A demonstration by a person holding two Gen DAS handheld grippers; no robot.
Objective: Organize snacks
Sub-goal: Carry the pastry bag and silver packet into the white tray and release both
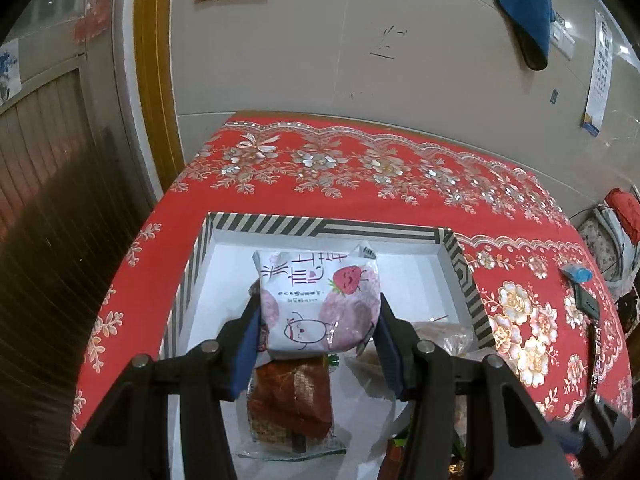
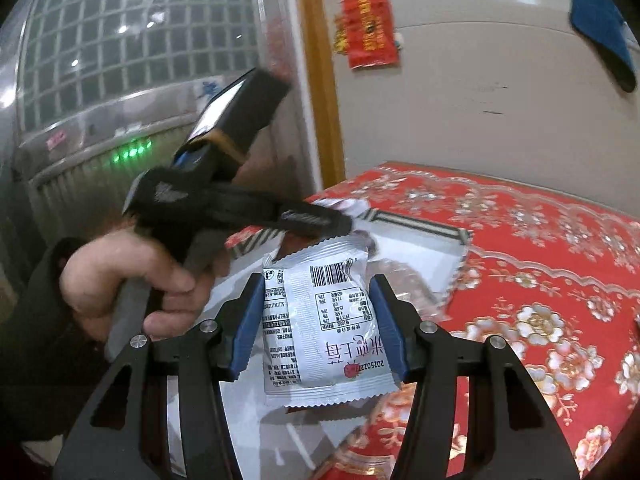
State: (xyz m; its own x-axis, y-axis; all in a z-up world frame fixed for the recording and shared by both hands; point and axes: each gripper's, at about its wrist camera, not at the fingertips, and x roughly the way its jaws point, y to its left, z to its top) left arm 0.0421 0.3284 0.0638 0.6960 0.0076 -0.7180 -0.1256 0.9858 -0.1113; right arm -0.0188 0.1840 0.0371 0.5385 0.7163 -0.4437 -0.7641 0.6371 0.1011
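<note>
My left gripper (image 1: pixel 318 322) is shut on a white and pink strawberry snack packet (image 1: pixel 318 302), held above the striped-rim white box (image 1: pixel 324 228) on the red table. A red-brown snack pack (image 1: pixel 292 400) lies in the box below it. My right gripper (image 2: pixel 316 320) is shut on a silver-white snack packet (image 2: pixel 324 328), barcode side up, held over the box's near edge. The left gripper (image 2: pixel 320 220), held by a hand, shows in the right wrist view just beyond that packet.
A red floral tablecloth (image 1: pixel 360 184) covers the table. Clear-wrapped snacks (image 1: pixel 440 340) lie at the box's right side. A small blue item (image 1: pixel 576 274) and a dark object (image 1: pixel 586 302) lie near the right table edge. The wall stands behind the table.
</note>
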